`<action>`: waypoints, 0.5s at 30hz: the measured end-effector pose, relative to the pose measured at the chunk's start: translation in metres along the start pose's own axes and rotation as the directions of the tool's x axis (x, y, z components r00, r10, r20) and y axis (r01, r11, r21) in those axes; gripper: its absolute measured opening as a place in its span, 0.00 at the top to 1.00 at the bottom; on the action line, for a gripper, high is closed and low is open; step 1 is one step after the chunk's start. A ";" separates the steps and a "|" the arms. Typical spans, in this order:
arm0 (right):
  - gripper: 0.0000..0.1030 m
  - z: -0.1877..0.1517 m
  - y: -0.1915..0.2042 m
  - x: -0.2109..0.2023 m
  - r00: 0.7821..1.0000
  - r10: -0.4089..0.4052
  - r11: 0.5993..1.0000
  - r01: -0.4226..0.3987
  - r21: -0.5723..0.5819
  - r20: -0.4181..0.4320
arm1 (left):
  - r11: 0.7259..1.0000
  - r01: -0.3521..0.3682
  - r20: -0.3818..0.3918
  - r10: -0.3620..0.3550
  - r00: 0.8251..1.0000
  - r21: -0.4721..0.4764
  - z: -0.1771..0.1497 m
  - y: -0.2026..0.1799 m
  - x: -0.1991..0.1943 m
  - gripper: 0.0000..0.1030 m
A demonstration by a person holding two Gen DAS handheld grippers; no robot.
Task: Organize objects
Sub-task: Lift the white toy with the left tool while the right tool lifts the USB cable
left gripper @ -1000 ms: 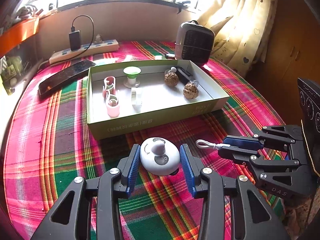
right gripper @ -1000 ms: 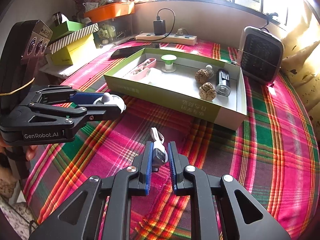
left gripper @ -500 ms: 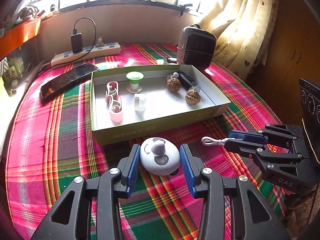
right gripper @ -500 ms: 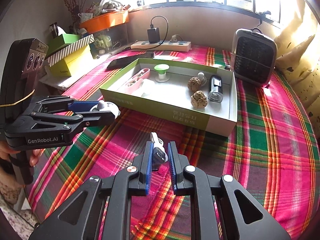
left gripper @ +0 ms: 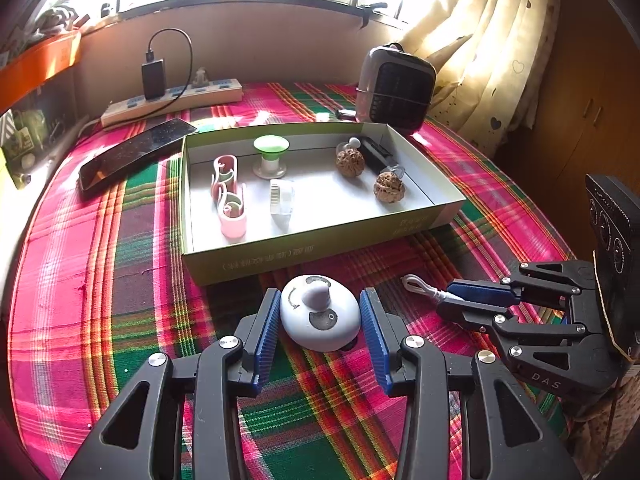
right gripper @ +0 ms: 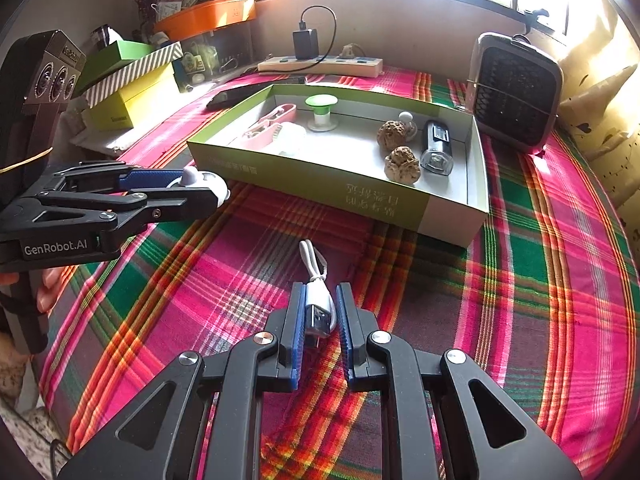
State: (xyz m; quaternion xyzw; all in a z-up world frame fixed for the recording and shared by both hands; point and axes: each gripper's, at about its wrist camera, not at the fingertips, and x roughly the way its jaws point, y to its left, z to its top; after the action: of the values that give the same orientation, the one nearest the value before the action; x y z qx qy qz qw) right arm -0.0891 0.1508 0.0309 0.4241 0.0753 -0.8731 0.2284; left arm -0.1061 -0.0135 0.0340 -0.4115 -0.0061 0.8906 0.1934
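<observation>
Left wrist view first: the left hand-held gripper (left gripper: 320,320) is seen clamped on a white oval gadget (left gripper: 319,313) with a little knob on top, both blue pads pressed against its sides. The gadget is held just in front of the near wall of the green box (left gripper: 280,258), above the plaid cloth of the desk (left gripper: 100,280). Off to the right, the right hand-held gripper (left gripper: 452,304) is seen from the side, closed, with a white cable (left gripper: 420,286) sticking out past its tips. Inside the box, two pink clips (left gripper: 229,196), a green-topped spool (left gripper: 271,156), a clear plastic piece (left gripper: 281,200), two walnuts (left gripper: 370,176) and a black device (left gripper: 376,152) can be made out. A phone (left gripper: 132,152), a power strip (left gripper: 172,98) and a small heater (left gripper: 394,88) are laid out behind the box.

Right wrist view: the right hand-held gripper (right gripper: 319,312) is closed tight on the USB plug end of the white cable (right gripper: 316,280), the plug pinched between the pads and the looped cord reaching forward toward the box (right gripper: 332,184). The cable is kept well short of the box's near wall, over the cloth. At the left, the left hand-held gripper (right gripper: 218,192) is seen with the white gadget (right gripper: 200,182) poking out between its fingers, near the box's left corner. A few fingertips of a hand (right gripper: 46,292) are visible under it.
</observation>
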 end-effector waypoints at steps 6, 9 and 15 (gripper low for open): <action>0.83 0.001 0.004 0.002 1.000 -0.014 1.000 0.014 -0.025 -0.001 | 1.000 0.000 -0.004 0.000 1.000 -0.002 -0.001 0.001 0.003 0.63; 0.82 0.002 0.006 0.003 1.000 -0.027 0.999 0.026 -0.043 -0.002 | 1.000 0.000 -0.007 0.000 1.000 -0.003 -0.002 0.001 0.004 0.63; 0.84 0.001 0.007 0.003 0.999 -0.041 0.998 0.041 -0.045 0.001 | 1.000 -0.001 -0.007 0.001 1.000 -0.006 -0.001 0.001 0.003 0.63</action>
State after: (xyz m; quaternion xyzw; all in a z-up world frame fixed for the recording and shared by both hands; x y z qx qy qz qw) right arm -0.0885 0.1436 0.0301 0.4169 0.1037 -0.8758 0.2201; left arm -0.1072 -0.0136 0.0306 -0.4153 -0.0078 0.8892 0.1917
